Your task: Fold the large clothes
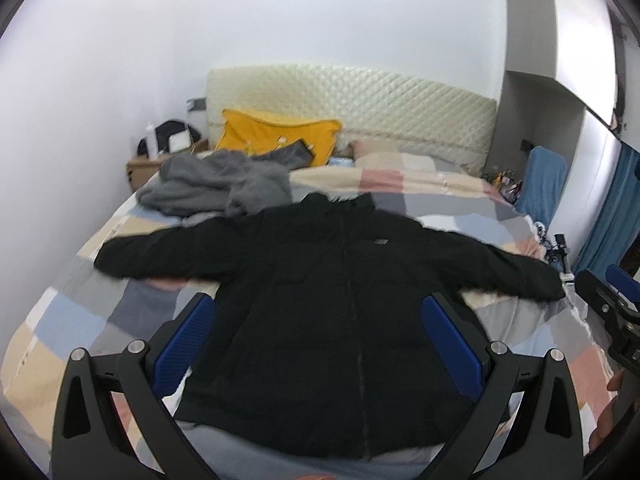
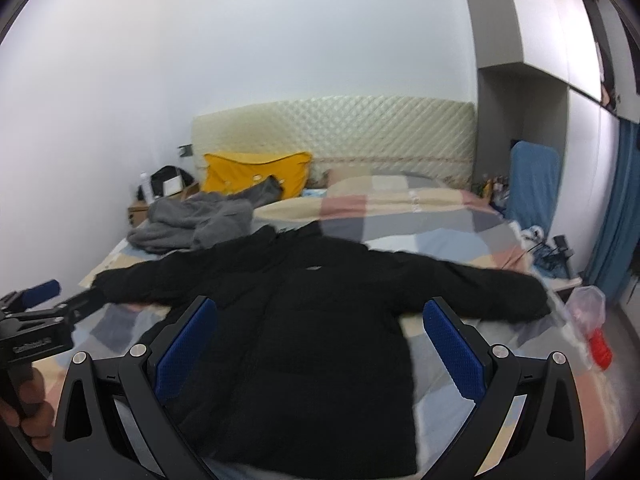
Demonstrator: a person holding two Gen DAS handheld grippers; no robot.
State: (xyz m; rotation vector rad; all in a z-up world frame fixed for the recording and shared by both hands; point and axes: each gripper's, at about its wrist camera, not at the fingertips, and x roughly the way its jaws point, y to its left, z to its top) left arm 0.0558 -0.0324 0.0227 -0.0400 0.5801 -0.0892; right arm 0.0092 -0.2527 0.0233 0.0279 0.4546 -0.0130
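The bed (image 1: pixel 80 320) wore a checked quilt. A black jacket (image 1: pixel 340 320) lay spread near its foot edge, grey clothes (image 1: pixel 212 188) toward the head's left corner, beside a yellow pillow (image 1: pixel 276 136).

Before you the jacket (image 1: pixel 320 320) lies flat on the bed (image 1: pixel 80 312), sleeves spread left and right. Behind its left shoulder sits a heap of clothing (image 1: pixel 212 188), a pillow (image 1: pixel 272 136) behind that against the headboard (image 1: pixel 400 108).
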